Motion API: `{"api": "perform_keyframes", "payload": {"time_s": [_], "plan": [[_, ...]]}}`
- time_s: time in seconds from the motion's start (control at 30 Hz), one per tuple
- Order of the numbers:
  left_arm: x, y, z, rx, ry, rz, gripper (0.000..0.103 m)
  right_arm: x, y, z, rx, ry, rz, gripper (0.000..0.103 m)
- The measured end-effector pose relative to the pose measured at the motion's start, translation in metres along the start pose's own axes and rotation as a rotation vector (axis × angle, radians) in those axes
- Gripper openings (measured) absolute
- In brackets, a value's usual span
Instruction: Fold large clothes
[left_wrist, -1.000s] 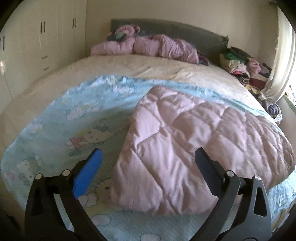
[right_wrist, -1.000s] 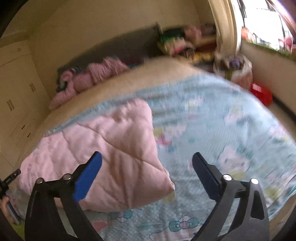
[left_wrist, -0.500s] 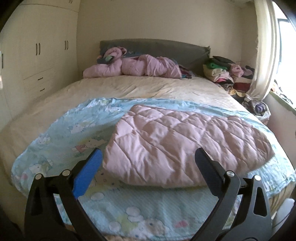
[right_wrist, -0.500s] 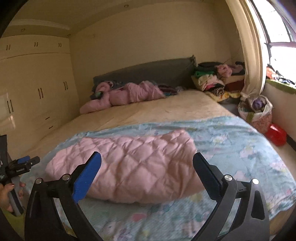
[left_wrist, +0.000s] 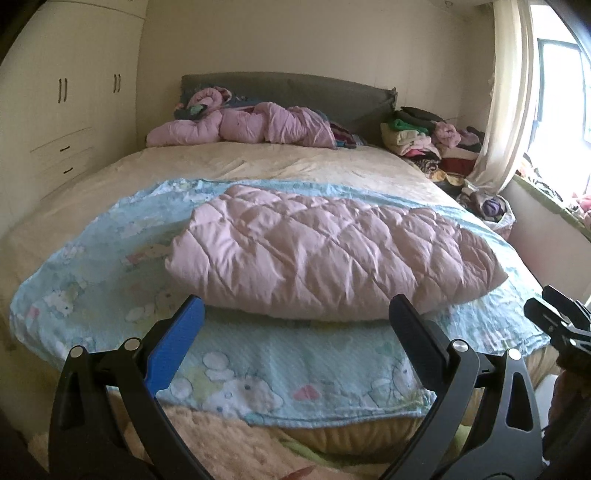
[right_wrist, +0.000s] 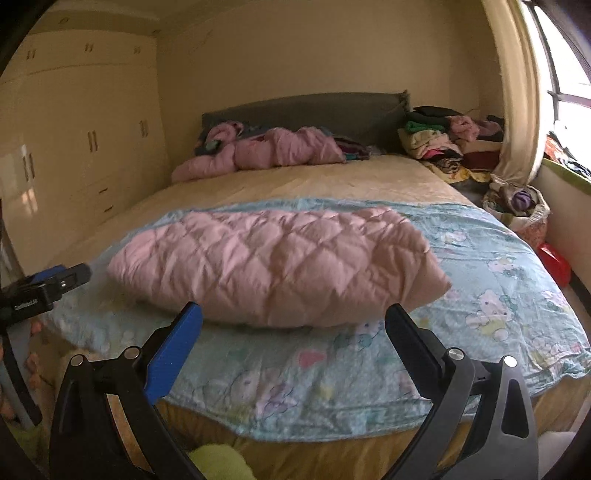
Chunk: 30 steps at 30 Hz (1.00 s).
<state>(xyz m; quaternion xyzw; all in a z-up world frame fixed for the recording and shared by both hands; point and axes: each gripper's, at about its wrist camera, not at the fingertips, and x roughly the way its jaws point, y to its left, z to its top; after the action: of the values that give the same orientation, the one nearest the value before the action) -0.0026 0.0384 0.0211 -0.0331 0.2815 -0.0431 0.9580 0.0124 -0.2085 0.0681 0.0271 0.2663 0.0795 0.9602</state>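
A folded pink quilted garment (left_wrist: 325, 254) (right_wrist: 273, 262) lies on a light blue cartoon-print sheet (left_wrist: 266, 373) (right_wrist: 491, 295) near the foot of the bed. My left gripper (left_wrist: 295, 314) is open and empty, held back from the bed's near edge, below the garment's front fold. My right gripper (right_wrist: 293, 317) is open and empty too, at a similar distance. The right gripper's tip (left_wrist: 554, 321) shows at the right edge of the left wrist view. In the right wrist view the left gripper (right_wrist: 48, 282) shows at the left edge.
Crumpled pink bedding (left_wrist: 251, 125) lies against the grey headboard (left_wrist: 295, 88). A pile of clothes (left_wrist: 432, 144) sits right of the bed, with a bag (right_wrist: 521, 206) and a red object (right_wrist: 554, 262) on the floor by the curtain (left_wrist: 506, 103). Cream wardrobes (left_wrist: 74, 110) line the left wall.
Both grippers have pulled back and away from the garment, from just above it to beyond the foot of the bed. The folded garment stays in place. Both stay open.
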Motion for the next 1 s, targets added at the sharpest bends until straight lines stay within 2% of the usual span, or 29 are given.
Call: {"api": "perform_keyframes", "payload": {"time_s": [0.13,1.0], "plan": [[-0.0022,-0.0045,-0.0052,0.005,0.008,-0.025,0.094,0.0021,0.0029,0.0012,0.001,0.008,0.008,0.099],[-0.0025,-0.0080,-0.0061,0.008,0.018,0.002,0.094,0.0051,0.0065,-0.0038,0.003,0.024,0.023,0.099]]}}
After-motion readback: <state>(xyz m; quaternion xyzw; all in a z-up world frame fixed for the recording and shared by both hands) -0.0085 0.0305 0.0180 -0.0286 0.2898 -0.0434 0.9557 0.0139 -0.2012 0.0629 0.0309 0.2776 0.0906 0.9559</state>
